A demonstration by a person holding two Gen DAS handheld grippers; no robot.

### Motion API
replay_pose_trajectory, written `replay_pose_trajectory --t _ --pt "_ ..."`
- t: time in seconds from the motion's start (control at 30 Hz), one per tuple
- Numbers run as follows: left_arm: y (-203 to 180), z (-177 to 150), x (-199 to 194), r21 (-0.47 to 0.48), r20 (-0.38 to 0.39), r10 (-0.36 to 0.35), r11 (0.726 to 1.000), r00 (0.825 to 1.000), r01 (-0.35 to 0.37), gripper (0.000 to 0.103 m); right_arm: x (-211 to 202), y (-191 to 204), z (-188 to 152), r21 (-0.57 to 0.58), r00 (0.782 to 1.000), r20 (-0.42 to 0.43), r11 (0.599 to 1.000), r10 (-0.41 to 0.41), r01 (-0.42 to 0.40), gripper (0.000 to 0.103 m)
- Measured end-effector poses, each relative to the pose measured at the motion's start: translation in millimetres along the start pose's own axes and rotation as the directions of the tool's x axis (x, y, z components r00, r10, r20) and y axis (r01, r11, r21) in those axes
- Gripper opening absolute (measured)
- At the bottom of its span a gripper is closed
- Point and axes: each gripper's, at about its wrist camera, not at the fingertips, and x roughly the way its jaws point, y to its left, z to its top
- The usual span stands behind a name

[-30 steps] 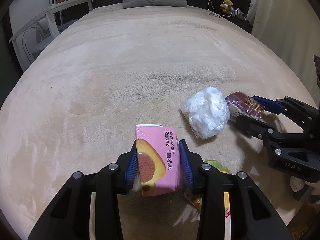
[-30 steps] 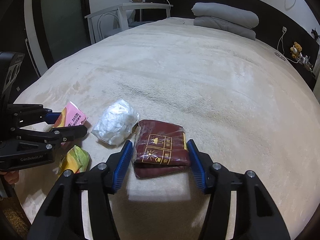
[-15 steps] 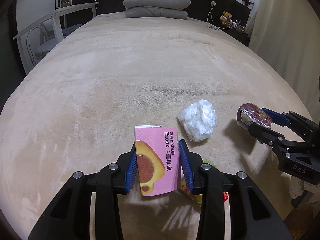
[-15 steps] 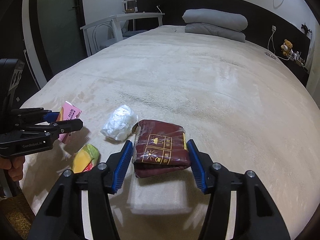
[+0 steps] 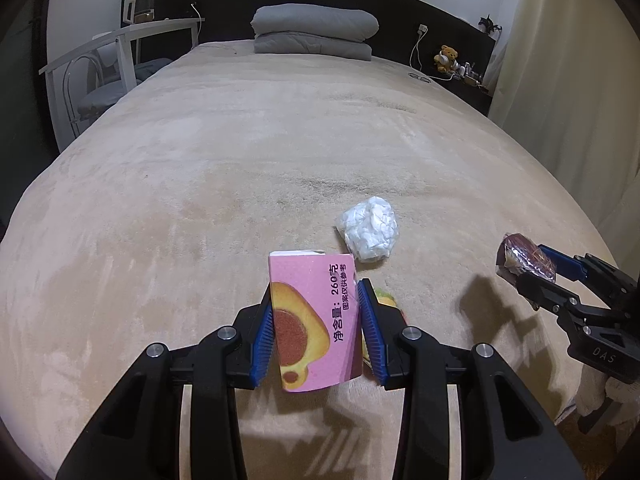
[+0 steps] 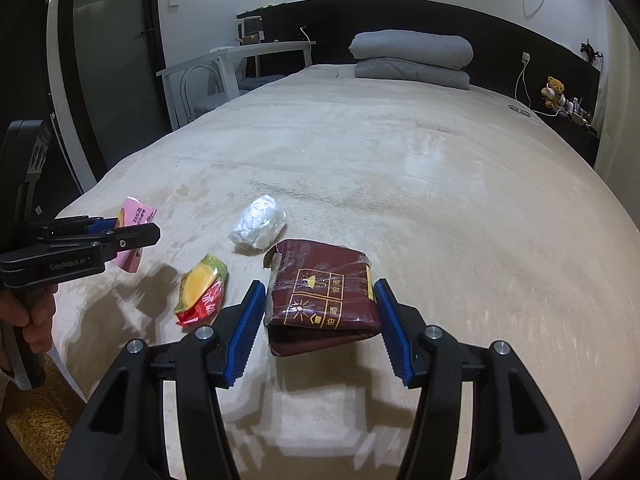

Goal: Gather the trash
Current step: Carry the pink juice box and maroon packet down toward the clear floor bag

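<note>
L gripper [image 5: 316, 330]: I've got it clamped on the pink carton [image 5: 316, 320], lifted above the bed [image 5: 200, 160].
R gripper [image 6: 320, 326]: clamped on the dark red packet [image 6: 324, 300], also above the bed.
Still on bed: white wad [image 6: 260, 227], yellow wrapper [image 6: 202, 288] near foot edge.

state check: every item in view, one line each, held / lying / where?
pink carton: clamped in left gripper, lifted off the bed.
maroon packet: clamped in right gripper, lifted off the bed.
white crumpled bag: lying on the bed, untouched.
yellow-green snack wrapper: lying on the bed, untouched.
grey folded duvet: stacked at the headboard.
</note>
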Motion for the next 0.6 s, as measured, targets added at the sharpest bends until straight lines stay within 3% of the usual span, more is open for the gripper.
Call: replay_pose_trajectory --t 0.6 --pt "-18 -64 -68 -0.022 0.079 -0.072 0.997 0.994 0.074 0.038 -92 23 -67 0.043 0.997 0.067 0.999 -0.023 0.020 0.056"
